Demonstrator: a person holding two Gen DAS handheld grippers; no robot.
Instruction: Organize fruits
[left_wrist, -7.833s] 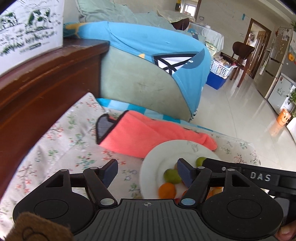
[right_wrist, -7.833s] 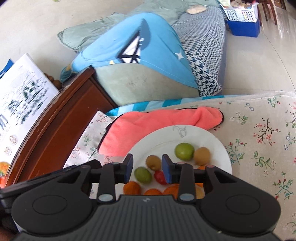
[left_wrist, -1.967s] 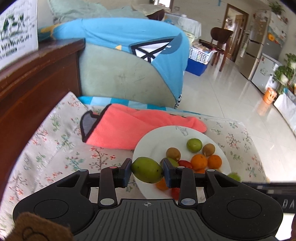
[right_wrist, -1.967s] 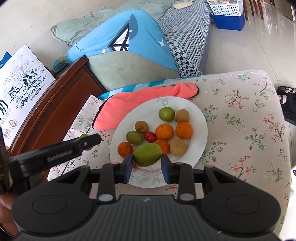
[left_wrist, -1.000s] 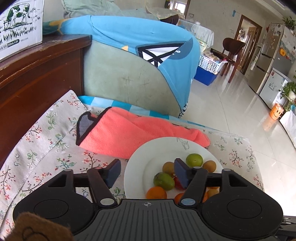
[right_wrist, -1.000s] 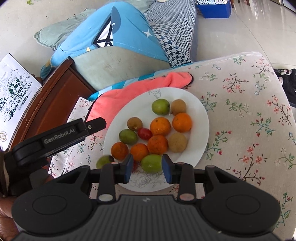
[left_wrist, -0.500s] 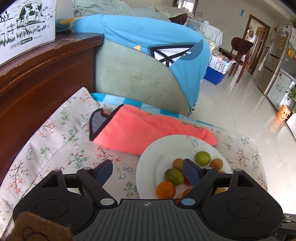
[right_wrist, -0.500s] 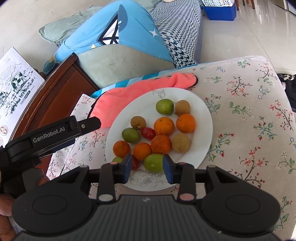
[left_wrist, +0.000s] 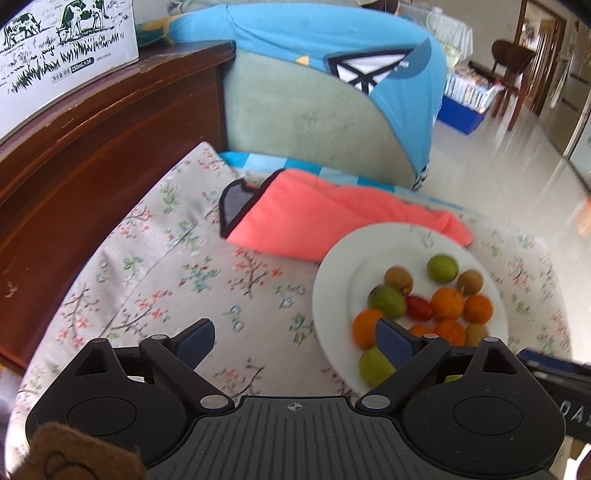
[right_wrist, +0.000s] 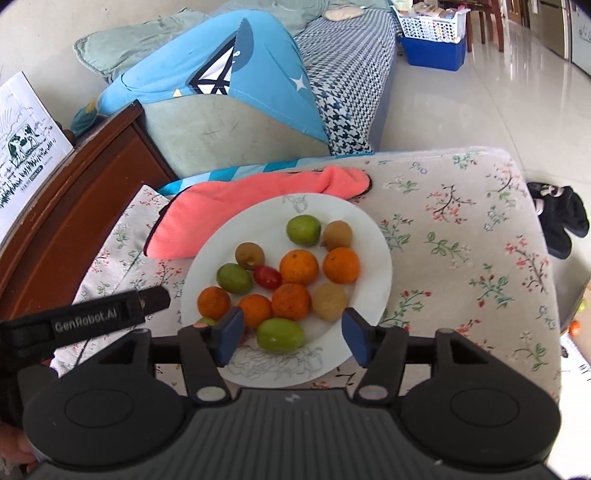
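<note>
Fruits (right_wrist: 298, 267) lay heaped on the white plate (right_wrist: 373, 236) at centre frame, a green one nearest. Right gripper (right_wrist: 291, 338) hung spread, empty, over it; left gripper (left_wrist: 295, 338), lower frame, spread likewise, seemingly empty. A coral towel (right_wrist: 236, 206) touched the plate's upper-left rim.

The left hand-held gripper (left_wrist: 293, 341) has its jaws spread wide, holding nothing. The right hand-held gripper (right_wrist: 291, 334) is likewise spread and empty.
</note>
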